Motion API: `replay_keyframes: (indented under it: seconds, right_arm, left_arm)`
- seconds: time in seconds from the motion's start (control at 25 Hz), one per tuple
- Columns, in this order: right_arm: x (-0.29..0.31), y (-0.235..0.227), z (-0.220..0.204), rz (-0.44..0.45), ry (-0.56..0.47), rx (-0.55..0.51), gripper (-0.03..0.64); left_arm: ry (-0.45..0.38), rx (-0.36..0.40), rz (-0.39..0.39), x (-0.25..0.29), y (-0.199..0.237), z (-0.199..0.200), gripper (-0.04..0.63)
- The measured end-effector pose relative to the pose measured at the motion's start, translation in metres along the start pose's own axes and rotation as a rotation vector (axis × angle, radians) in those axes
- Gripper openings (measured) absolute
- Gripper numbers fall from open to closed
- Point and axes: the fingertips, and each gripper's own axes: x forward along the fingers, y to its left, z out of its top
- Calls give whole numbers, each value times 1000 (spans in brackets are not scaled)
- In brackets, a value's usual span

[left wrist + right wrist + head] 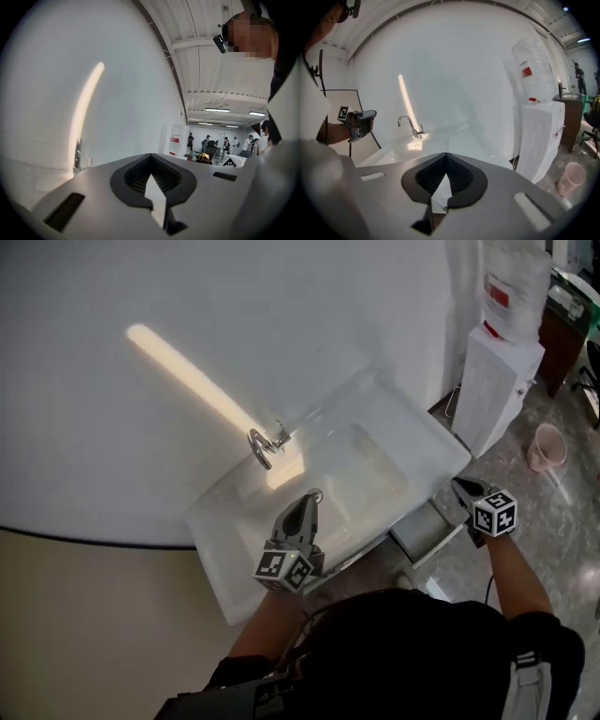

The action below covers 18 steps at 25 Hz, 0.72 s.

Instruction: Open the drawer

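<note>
Head view, looking down. We see the drawer [427,532] standing partway out beneath the near right corner of the white basin [433,442]. It lies just left of and below the right tool [464,490], whose jaws are pressed together on nothing; we cannot tell whether tool and drawer touch. The left tool [312,501], likewise closed and empty, hangs over the basin's near rim, nearer than the faucet [265,446]. To the far right stand a water dispenser [497,381] and a pink container [547,446] on the marbled floor [553,549], which lies open to the right of the drawer.
</note>
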Motion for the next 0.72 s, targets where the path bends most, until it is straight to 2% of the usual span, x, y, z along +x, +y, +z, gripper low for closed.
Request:
replay_keyframes:
  seconds: [0.12,0.36,0.56,0.72]
  right_arm:
    - [20,28,35,46,9,-60,2]
    - [60,106,93,130,-11,-160,2]
    - [93,186,127,193,-39,-168,2]
    - [122,256,150,240,-61,-218,2]
  left_arm:
    - [-65,16,126,-44,43,31,2]
    - [-190,29,288,-146,122,78,2]
    - [-209,46,354,-227,166,101,1]
    - [-231,55,372,-288,201,105,2]
